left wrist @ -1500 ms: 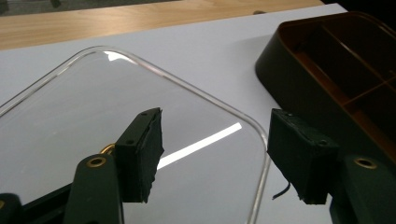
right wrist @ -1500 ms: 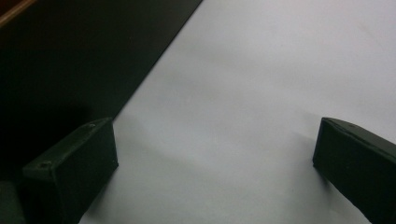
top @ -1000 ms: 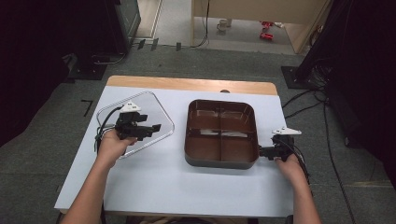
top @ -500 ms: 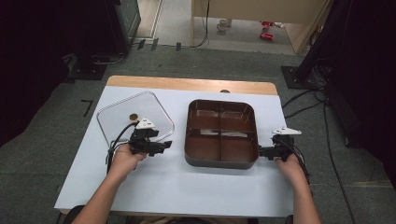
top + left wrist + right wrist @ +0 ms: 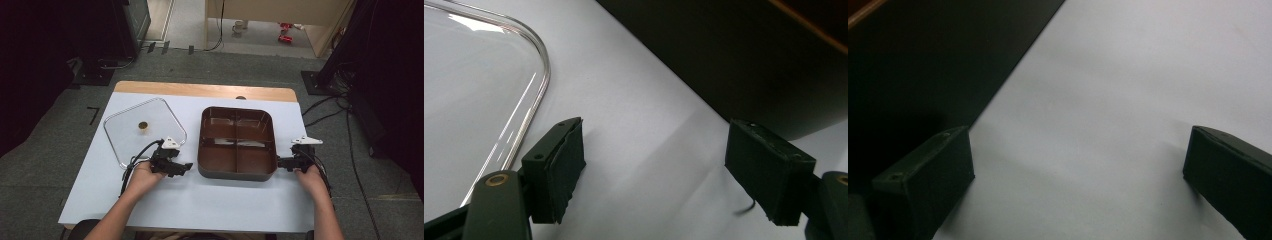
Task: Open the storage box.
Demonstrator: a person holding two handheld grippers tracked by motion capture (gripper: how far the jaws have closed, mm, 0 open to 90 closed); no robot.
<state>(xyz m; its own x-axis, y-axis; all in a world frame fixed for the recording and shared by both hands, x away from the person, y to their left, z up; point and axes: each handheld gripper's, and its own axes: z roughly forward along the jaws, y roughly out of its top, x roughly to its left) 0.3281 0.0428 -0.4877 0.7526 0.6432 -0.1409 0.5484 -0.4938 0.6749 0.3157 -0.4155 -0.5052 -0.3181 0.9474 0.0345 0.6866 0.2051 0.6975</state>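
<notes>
Your left gripper (image 5: 184, 167) has come off the clear lid (image 5: 144, 130) and now sits low on the counter (image 5: 235, 200) just beside the brown tray's (image 5: 237, 142) left wall, jaws wide apart and empty. Your right gripper (image 5: 281, 162) stays at the tray's right edge, jaws likewise spread on nothing. With the lid lying flat to the tray's left, you look set for a two-sided grip on the tray.

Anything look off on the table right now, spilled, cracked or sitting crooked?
Nothing spilled or broken that I can see. The clear lid lies flat left of the brown tray, turned at an angle to the table edges, its knob on top. The tray sits square, compartments apparently empty. Both grippers, left and right, are open.
</notes>
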